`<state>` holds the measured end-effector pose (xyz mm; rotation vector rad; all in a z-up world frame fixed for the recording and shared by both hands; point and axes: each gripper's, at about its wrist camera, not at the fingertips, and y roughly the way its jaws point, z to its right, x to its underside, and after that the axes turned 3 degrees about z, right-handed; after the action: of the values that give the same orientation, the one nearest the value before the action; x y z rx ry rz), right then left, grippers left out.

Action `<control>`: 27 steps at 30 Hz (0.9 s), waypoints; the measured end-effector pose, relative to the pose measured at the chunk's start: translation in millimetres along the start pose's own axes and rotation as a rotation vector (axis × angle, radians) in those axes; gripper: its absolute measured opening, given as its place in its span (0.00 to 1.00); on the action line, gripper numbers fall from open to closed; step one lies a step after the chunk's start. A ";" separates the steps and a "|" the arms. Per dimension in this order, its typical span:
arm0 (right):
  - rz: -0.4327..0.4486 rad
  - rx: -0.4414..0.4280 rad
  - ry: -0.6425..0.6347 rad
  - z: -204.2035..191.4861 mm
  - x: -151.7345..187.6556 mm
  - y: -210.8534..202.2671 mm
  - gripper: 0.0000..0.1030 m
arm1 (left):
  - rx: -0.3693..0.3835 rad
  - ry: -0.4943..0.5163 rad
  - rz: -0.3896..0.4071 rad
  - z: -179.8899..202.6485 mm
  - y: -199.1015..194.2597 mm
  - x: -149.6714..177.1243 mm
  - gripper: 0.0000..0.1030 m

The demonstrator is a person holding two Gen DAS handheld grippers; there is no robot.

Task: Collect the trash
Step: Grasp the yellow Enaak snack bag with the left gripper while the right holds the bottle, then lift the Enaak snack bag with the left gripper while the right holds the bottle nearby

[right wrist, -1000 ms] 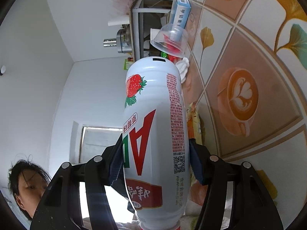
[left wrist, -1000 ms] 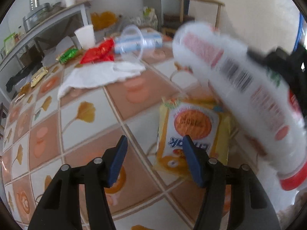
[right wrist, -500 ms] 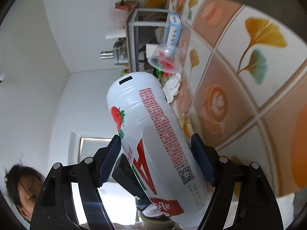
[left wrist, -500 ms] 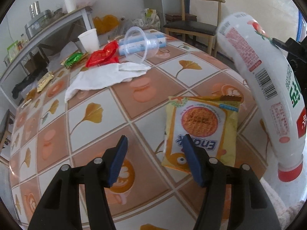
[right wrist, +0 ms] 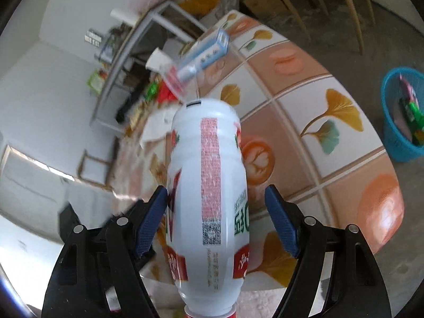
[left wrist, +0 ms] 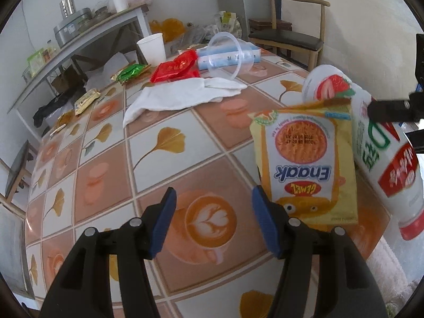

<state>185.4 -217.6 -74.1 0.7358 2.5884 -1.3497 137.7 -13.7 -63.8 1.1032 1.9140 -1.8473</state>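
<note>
Right claw (right wrist: 216, 222) now spread, pads clear of strawberry drink bottle (right wrist: 209, 185) it gripped a second ago; bin (right wrist: 400, 116) at 3 o'clock. Left claw (left wrist: 212, 222) half-open, empty, beside Enaak packet (left wrist: 304, 164) on bench (left wrist: 159, 159).

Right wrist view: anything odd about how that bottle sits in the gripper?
Yes. The white strawberry bottle hangs cap-down between the right gripper fingers, with a visible gap at the right pad, so it looks loose.

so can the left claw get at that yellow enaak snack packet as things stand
Probably yes. The left claw is open and empty, and the yellow snack packet lies just beside its right finger on the table, nothing on top of it. The white bottle crowds its far side only.
</note>
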 end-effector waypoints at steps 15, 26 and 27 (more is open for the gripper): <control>-0.095 0.026 -0.262 -67.1 15.5 51.1 0.54 | 0.193 -0.219 0.037 -52.2 -30.3 27.3 0.56; -0.134 -0.048 -0.223 -62.1 9.8 51.3 0.54 | 0.156 0.309 0.195 23.8 -63.4 40.3 0.60; -0.137 -0.054 -0.219 -62.1 10.1 51.6 0.54 | 0.130 0.352 0.199 30.6 -61.7 42.2 0.60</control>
<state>207.7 -139.6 -78.6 0.3849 2.5269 -1.3086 58.4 -22.3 -50.6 1.6920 1.7908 -1.7807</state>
